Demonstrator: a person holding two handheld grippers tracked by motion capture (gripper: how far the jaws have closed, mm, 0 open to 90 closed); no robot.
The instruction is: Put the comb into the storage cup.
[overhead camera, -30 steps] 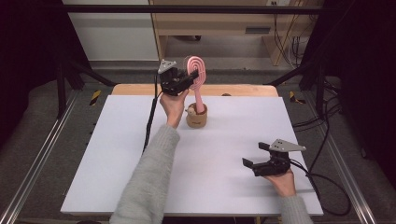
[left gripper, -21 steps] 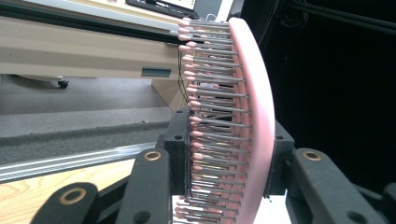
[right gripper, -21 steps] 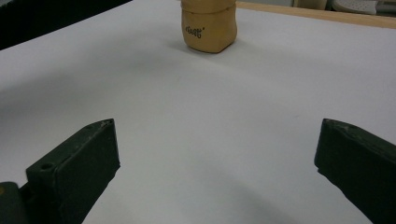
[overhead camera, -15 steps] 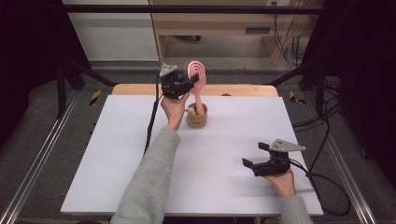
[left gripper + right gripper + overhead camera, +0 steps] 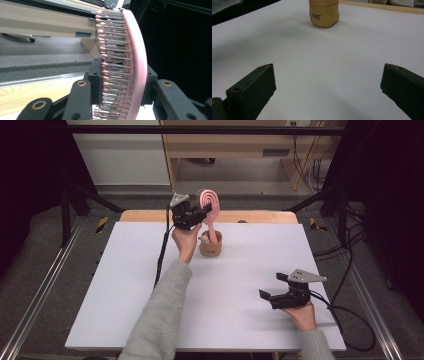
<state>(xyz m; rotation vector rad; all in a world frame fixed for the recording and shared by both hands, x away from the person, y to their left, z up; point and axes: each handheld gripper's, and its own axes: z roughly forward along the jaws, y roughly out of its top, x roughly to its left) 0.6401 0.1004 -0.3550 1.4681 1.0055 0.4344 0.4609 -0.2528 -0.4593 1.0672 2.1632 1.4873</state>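
A white table (image 5: 125, 285) fills the middle of the scene, with a strip of pale wood (image 5: 260, 216) showing along its far edge. Beyond that strip, on the grey floor (image 5: 150, 200), stands a light wooden piece of furniture (image 5: 225, 145), with a white panel (image 5: 120, 155) to its left. Black frame bars (image 5: 75, 200) stand at the far left and far right, a metal rail (image 5: 35, 305) runs along the table's left side, and loose dark cables (image 5: 305, 167) hang at the far right.

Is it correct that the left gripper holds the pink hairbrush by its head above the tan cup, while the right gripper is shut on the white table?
Not quite: the right gripper is open, its fingers wide apart over the white table, as the right gripper view shows. The left gripper does hold the pink hairbrush by its head above the tan cup.
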